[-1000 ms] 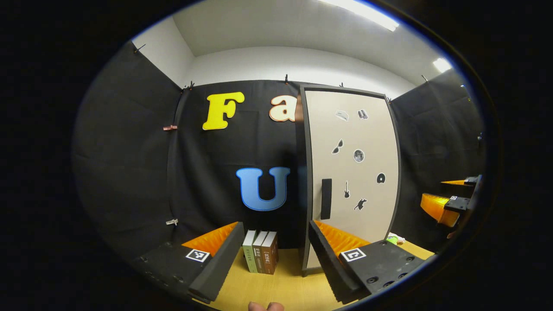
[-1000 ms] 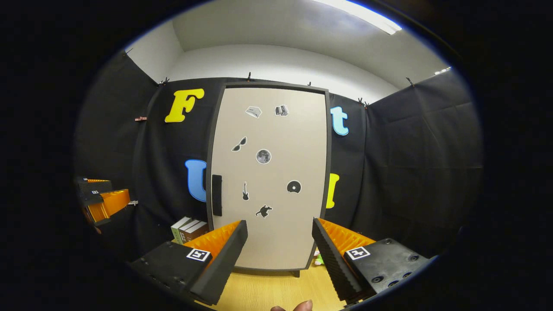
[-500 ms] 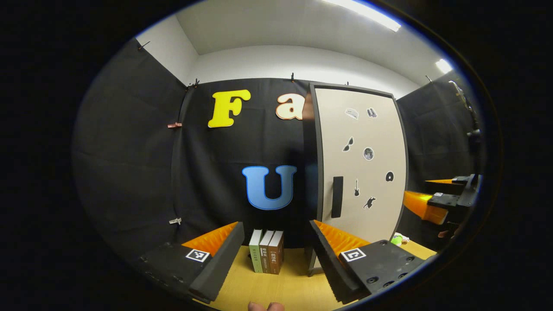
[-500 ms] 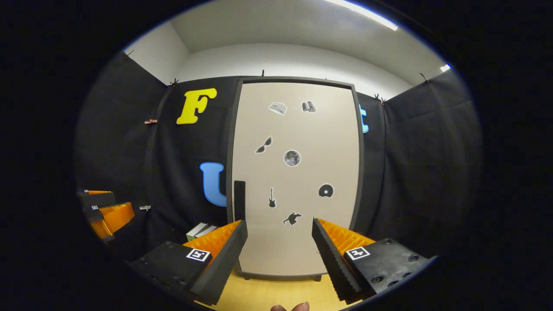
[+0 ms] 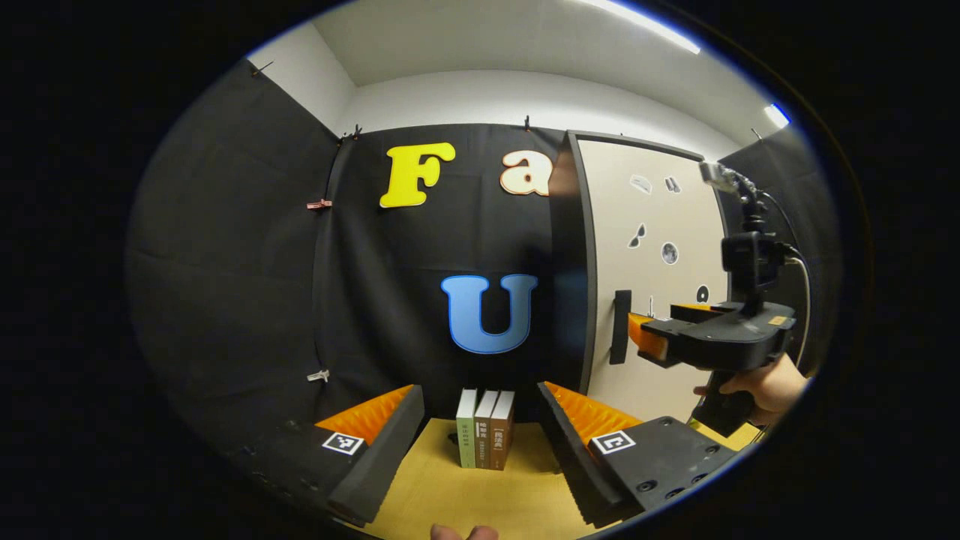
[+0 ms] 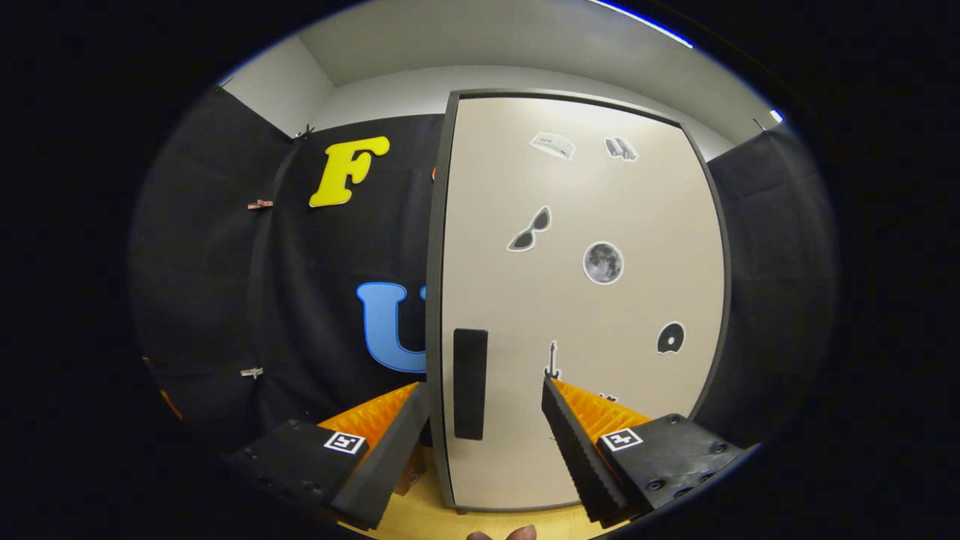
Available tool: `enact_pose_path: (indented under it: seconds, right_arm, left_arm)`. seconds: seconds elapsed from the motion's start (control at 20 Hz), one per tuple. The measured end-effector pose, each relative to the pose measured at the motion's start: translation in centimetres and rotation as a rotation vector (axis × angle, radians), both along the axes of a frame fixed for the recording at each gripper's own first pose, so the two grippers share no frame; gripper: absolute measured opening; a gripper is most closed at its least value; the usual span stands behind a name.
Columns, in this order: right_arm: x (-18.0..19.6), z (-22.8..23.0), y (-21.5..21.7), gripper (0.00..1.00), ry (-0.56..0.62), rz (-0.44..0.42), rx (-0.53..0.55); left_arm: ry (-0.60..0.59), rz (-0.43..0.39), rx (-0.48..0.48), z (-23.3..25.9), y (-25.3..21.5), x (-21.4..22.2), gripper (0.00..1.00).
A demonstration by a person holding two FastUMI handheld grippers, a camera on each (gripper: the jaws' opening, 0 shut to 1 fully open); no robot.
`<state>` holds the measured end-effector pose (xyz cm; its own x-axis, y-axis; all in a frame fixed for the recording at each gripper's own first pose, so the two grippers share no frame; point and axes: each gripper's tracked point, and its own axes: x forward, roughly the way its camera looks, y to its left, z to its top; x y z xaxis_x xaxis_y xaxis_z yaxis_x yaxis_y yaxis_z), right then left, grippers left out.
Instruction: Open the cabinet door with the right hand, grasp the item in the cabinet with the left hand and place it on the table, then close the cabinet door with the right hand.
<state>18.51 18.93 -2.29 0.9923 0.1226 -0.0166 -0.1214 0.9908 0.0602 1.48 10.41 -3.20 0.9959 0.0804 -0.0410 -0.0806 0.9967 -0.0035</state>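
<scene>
The beige cabinet door, dark-framed and dotted with stickers, stands closed; its black handle sits between the right gripper's open fingers. The left gripper is open too.

Recording booth: black cloth walls clipped up, wooden surface, lone cabinet, white ceiling strip lights

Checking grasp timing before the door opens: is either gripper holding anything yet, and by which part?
Nothing is held. The right gripper is open with the door handle between its fingers, not clamped. The left gripper is open above the table.
</scene>
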Motion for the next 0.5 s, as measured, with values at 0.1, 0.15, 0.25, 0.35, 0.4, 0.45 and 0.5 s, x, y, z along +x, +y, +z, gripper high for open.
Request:
enact_pose_path:
  seconds: [0.1,0.15,0.25,0.35,0.4,0.45,0.5]
  right_arm:
    - [2.1,-0.9,0.5,0.98,0.014,-0.019,-0.012]
    - [3.2,-1.5,0.7,0.98,0.021,-0.022,-0.016]
    - [4.6,-2.6,1.6,0.97,0.042,-0.014,-0.004]
    - [5.8,-3.4,1.7,0.84,0.060,-0.031,0.009]
    - [6.1,-3.9,1.4,0.74,0.078,-0.060,0.002]
    - [6.3,-3.6,1.5,0.58,0.057,-0.063,0.005]
    - [6.4,-3.8,2.0,0.50,0.050,-0.039,-0.021]
  left_arm:
    - [0.009,0.009,-0.006,-0.5,1.1,-0.2,0.94]
    - [0.014,0.014,-0.006,-0.7,1.6,-0.1,0.95]
    - [0.027,0.022,-0.007,-1.2,2.4,-0.1,0.94]
    - [0.039,0.027,-0.017,-1.8,3.0,0.0,0.94]
    - [0.044,0.029,-0.024,-2.0,3.4,0.1,0.94]
    - [0.047,0.031,-0.029,-2.1,3.6,-0.1,0.95]
    - [0.050,0.034,-0.032,-2.3,3.9,-0.1,0.95]
